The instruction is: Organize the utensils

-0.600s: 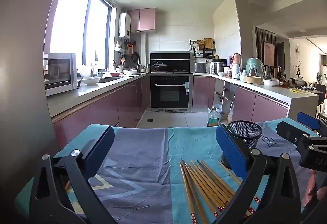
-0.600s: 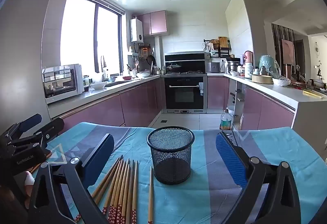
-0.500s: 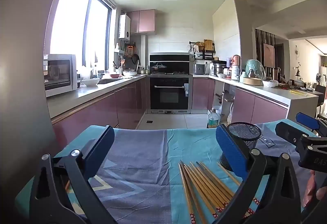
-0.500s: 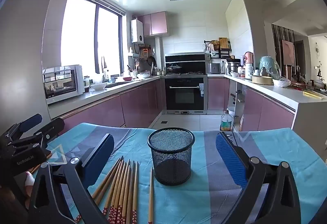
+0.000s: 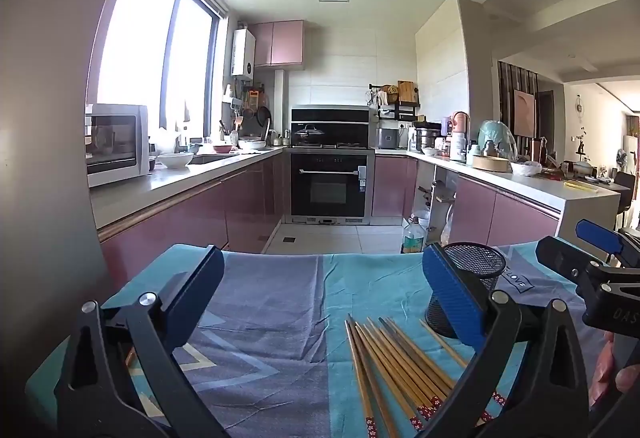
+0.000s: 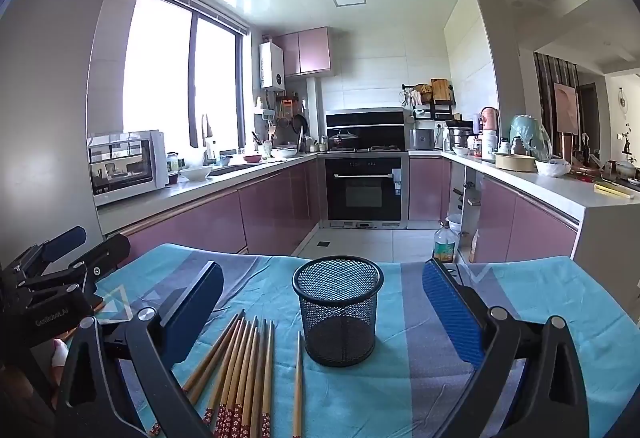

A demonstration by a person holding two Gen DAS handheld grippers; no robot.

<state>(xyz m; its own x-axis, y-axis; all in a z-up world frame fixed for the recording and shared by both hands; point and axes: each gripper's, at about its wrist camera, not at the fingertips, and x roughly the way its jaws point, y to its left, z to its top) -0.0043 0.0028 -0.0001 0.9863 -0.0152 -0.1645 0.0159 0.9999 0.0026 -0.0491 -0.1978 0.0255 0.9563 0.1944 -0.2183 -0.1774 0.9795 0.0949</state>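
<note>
Right wrist showed the right tool (image 6: 322, 302) wide open, empty, facing the cup (image 6: 337, 308) mid-worktop (image 6: 540, 302); chopsticks (image 6: 244, 366) lay beside it. Left tool (image 5: 320, 292) gaped wide, empty too.

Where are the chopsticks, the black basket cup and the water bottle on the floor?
chopsticks (image 6: 244, 370), right wrist view, middle of the bundle.
black basket cup (image 6: 338, 318), right wrist view, mesh wall.
water bottle (image 6: 444, 244), right wrist view, its body.

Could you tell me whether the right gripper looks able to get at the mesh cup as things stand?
Probably yes: the right gripper is open, the mesh cup stands upright straight ahead between its fingers, and the chopsticks lie off to the left.
</note>
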